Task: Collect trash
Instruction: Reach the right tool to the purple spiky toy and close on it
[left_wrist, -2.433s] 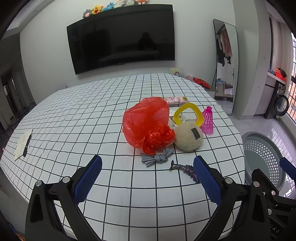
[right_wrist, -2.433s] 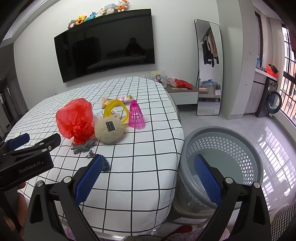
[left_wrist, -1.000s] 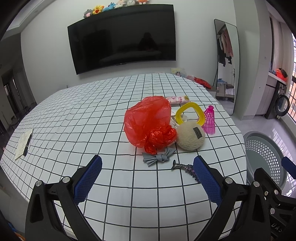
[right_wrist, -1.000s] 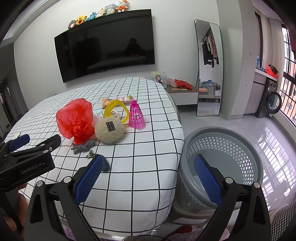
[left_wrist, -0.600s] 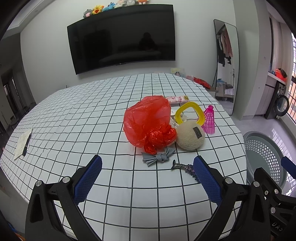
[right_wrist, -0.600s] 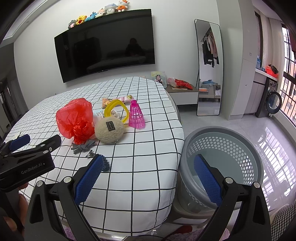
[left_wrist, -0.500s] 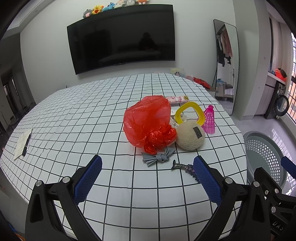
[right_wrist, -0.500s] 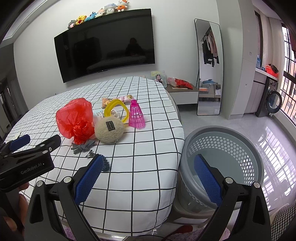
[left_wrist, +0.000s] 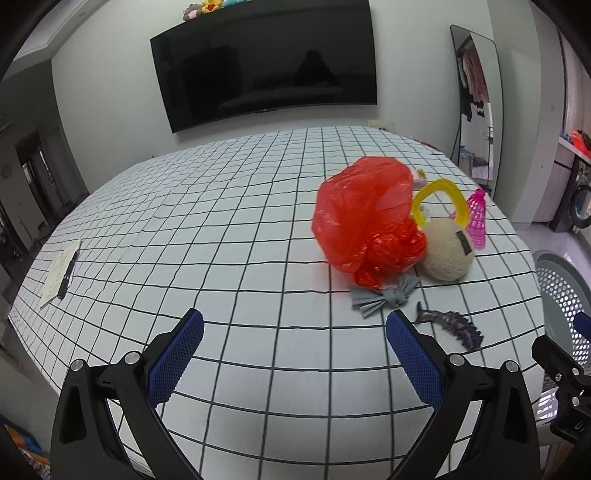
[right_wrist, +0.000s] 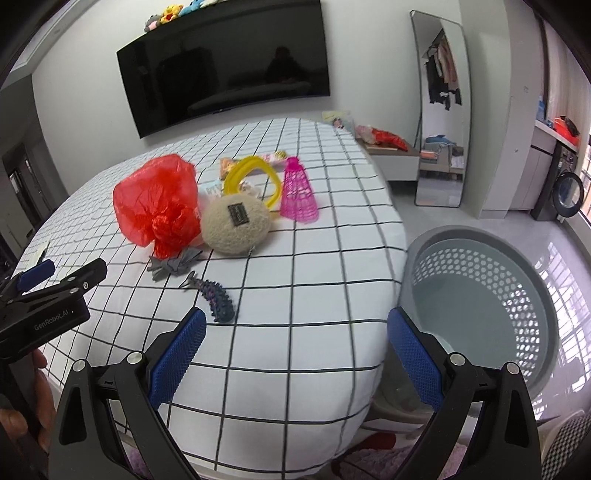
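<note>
A crumpled red plastic bag (left_wrist: 364, 225) (right_wrist: 157, 205) lies on the checked bed beside a beige fluffy ball (left_wrist: 447, 254) (right_wrist: 236, 225), a yellow ring (left_wrist: 439, 201) (right_wrist: 253, 175) and a pink shuttlecock (left_wrist: 476, 218) (right_wrist: 298, 195). In front of them lie a grey knotted cloth (left_wrist: 384, 295) (right_wrist: 173, 264) and a dark purple hair clip (left_wrist: 452, 325) (right_wrist: 216, 295). My left gripper (left_wrist: 293, 354) is open, short of the pile. My right gripper (right_wrist: 293, 354) is open over the bed's corner, the hair clip just beyond its left finger. A grey perforated basket (right_wrist: 484, 295) (left_wrist: 557, 291) stands on the floor to the right.
A notepad with a pen (left_wrist: 61, 271) lies at the bed's left edge. A snack wrapper (right_wrist: 271, 158) lies behind the ring. A large TV (left_wrist: 266, 62) hangs on the far wall, a standing mirror (right_wrist: 439, 110) and a low side table (right_wrist: 391, 155) stand to the right.
Both grippers have moved forward and nearer the pile; the left view has swung left, so the pile now sits to its right. Nothing was picked up.
</note>
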